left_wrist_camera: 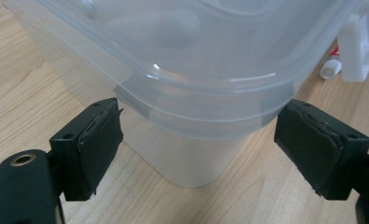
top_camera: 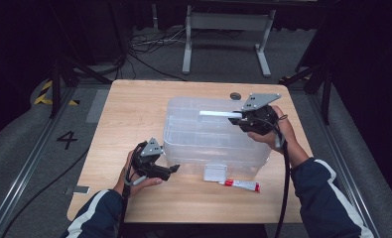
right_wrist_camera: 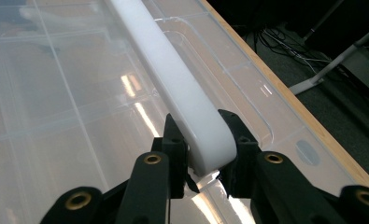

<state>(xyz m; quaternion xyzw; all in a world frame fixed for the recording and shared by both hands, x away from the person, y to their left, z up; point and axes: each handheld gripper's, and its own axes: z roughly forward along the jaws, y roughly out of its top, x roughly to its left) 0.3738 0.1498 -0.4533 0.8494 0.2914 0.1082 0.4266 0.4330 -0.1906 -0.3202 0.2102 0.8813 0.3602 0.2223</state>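
My right gripper point(right_wrist_camera: 203, 140) jaws are clamped on the white plastic bar handle point(right_wrist_camera: 173, 79) atop the clear plastic lidded storage box point(top_camera: 213, 134); my left gripper point(left_wrist_camera: 198, 149) jaws stand wide, straddling the box's near left corner without contact. The box sits mid-worktop, toward the right edge. A red-and-white tube point(top_camera: 240, 185) lies near the front edge. Judged status: handle secured; lid not yet lifted.

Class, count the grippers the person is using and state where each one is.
2. The left gripper sits at the clear plastic box's near left corner, jaws open around it. The right gripper is over the box's far right, shut on the white handle.
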